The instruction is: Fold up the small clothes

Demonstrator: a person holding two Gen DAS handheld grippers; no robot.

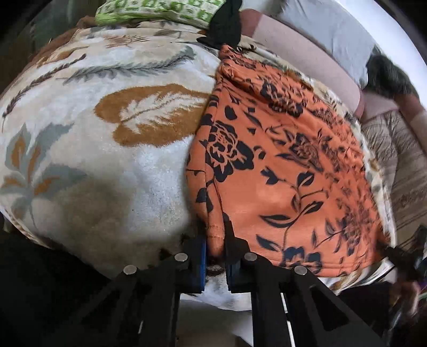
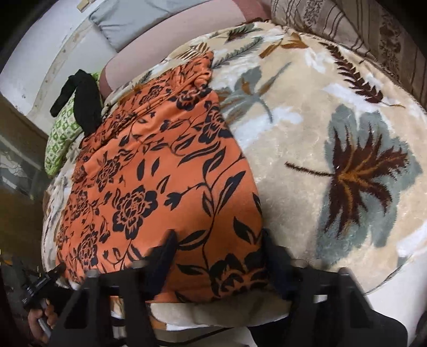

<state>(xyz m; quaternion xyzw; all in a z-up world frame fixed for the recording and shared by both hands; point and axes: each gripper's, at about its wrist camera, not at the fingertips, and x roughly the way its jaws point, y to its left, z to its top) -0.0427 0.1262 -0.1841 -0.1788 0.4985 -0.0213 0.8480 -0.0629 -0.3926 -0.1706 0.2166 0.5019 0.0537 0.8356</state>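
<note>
One orange garment [image 1: 288,165] with black flowers lies spread flat on one fleece blanket [image 1: 106,133] with a leaf print. It fills the right half of the left wrist view and the centre-left of the right wrist view.

Two grippers, both at its near edge. The left gripper [image 1: 216,240], bottom centre of its view, is clenched on the garment's near corner, with the hem pinched between narrow jaws. The right gripper [image 2: 218,233], bottom centre of its own view, is blurred. Its jaws stand wide apart, straddling the opposite near corner and not pinching it.

At the top of the left wrist view, one green-and-white patterned cloth [image 1: 149,10] lies at the blanket's far end with one black piece [image 1: 226,24] draped beside it, touching the garment's far tip. One grey pillow [image 1: 333,29] is at upper right. One hand [image 2: 42,317] shows at lower left of the right wrist view.
</note>
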